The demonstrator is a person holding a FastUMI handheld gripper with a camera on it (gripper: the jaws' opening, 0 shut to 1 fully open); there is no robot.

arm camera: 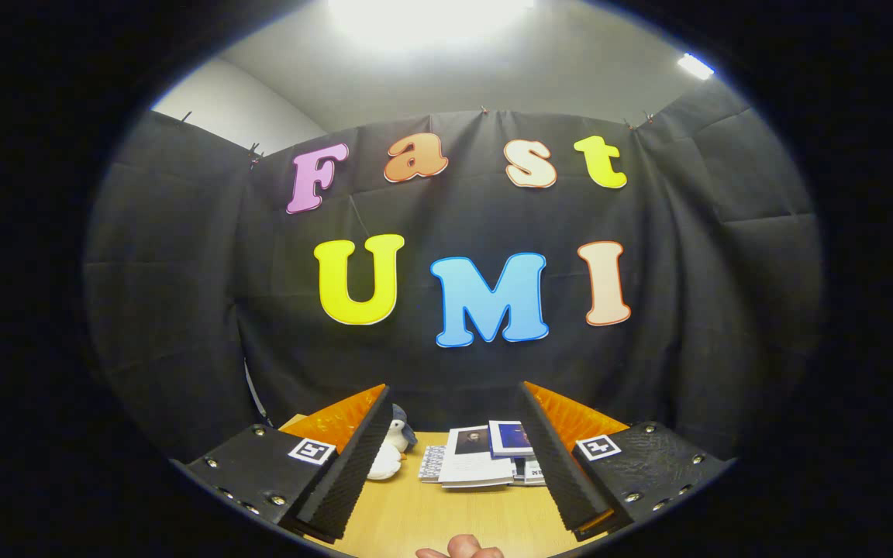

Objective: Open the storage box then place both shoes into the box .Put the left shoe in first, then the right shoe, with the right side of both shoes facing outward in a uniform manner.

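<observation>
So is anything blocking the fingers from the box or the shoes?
Can't tell. Beyond the open, empty fingers I see a stack of booklets, a stuffed toy and a wooden table.

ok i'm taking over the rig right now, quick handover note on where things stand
Gripper: open, fingers spread wide, nothing between them, pointed level at the booth wall above the wooden table.
On the table beyond the fingers: a stack of booklets and a small plush penguin just behind the left finger. A fingertip shows at the near table edge.
Job's things: storage box and shoes are not where the camera looks now, so their state cannot be told.
Done: nothing can be confirmed.
Left, as far as can be told: open the box, left shoe in, then right shoe, right sides outward.
</observation>
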